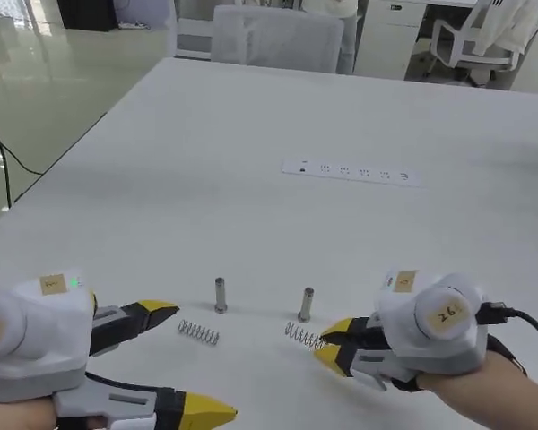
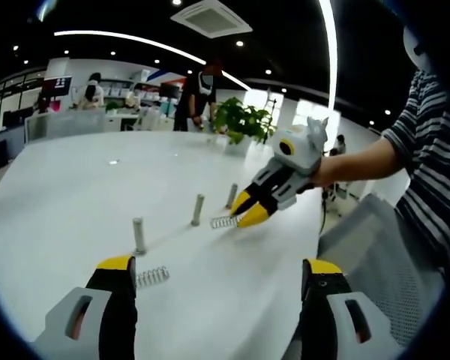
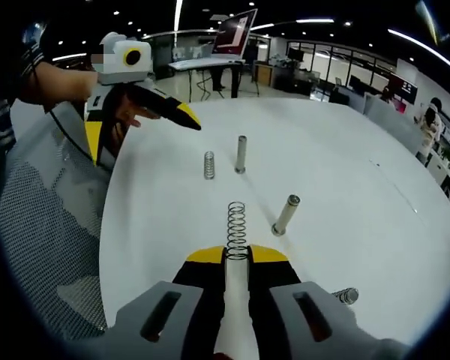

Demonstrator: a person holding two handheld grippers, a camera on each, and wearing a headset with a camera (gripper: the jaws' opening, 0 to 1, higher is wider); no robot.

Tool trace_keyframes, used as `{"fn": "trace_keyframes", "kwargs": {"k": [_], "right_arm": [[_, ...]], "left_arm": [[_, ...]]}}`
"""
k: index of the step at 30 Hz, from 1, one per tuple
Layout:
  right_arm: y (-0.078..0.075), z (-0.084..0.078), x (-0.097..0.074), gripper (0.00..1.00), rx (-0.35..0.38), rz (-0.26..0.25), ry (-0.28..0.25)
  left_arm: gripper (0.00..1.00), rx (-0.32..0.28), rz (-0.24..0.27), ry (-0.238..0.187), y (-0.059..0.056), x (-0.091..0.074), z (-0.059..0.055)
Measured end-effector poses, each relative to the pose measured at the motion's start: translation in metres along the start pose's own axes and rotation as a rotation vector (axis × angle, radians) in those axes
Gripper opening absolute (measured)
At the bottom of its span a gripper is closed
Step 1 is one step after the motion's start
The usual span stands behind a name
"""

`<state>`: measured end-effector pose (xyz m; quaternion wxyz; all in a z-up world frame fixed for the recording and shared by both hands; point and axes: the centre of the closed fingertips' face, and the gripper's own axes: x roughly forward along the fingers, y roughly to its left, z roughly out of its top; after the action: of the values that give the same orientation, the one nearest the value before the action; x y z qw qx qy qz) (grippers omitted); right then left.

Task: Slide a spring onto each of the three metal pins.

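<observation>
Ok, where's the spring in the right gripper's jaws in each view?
Head view: spring lower centre, at the tips of the right gripper.
Left gripper view: spring mid-frame, at that gripper's yellow tips.
Right gripper view: spring centre, rising from the jaws.
Shared landmark: the upright pin beside it.

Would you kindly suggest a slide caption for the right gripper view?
Right tongs pinch one end of a spring beside an upright metal pin.
</observation>
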<state>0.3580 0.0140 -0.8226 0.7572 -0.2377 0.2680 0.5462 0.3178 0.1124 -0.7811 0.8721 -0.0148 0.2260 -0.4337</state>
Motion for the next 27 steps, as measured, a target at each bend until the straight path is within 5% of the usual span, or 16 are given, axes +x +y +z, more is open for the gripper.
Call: {"fn": "trace_keyframes", "kwargs": {"k": [12,27], "right_arm": [[0.019,0.002,-0.022,0.08,-0.147,0.097,-0.005],[0.037,0.012,-0.039,0.07,-0.264,0.162,-0.046]], "left_arm": [[0.77,0.054,-0.106,0.039,-0.019,0.021,0.006],[0.45,0.132,-0.274,0.072,-0.049,0.059,0.021]]}}
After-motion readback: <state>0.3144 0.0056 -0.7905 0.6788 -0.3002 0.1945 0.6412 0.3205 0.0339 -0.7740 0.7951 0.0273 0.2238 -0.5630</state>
